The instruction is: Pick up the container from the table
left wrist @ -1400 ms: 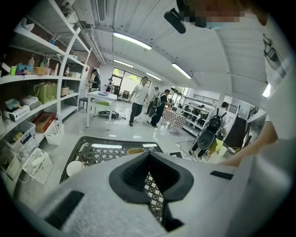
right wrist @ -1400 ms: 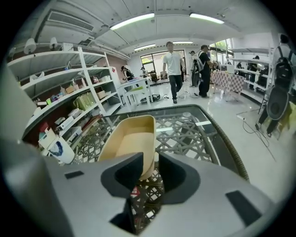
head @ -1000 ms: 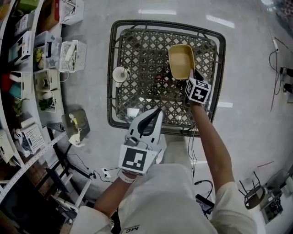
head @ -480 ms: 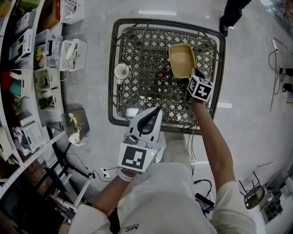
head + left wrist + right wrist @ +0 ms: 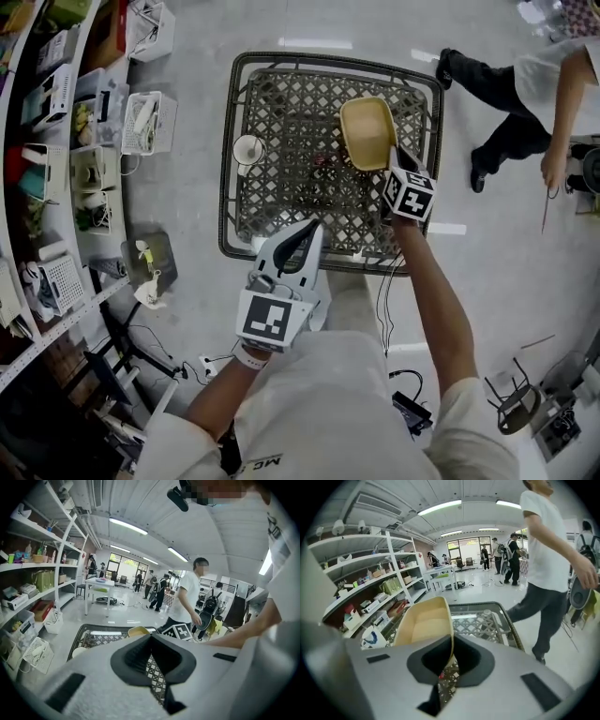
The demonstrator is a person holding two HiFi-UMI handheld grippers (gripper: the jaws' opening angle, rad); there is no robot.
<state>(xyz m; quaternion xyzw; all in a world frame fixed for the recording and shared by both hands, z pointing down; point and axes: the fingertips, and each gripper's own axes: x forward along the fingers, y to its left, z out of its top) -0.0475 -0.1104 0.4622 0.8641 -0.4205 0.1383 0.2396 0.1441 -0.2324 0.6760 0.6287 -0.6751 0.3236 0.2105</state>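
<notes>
Upper centre of the head view, over the right half of the dark woven-lattice table with a rounded metal rim (image 5: 227,187), the shallow yellow rectangular plastic container (image 5: 367,131) is held by the right gripper (image 5: 395,156), its jaws pinched tight on the container's near wall. Lower centre, the left gripper (image 5: 312,229) hovers at the table's near edge, jaws closed tip to tip on nothing. A small round white cup (image 5: 248,150) sits by the table's left rim.

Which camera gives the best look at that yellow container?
The right gripper view: the yellow container looms close, inside visible. The head view shows it small from above; the left gripper view catches only its rim.
</notes>
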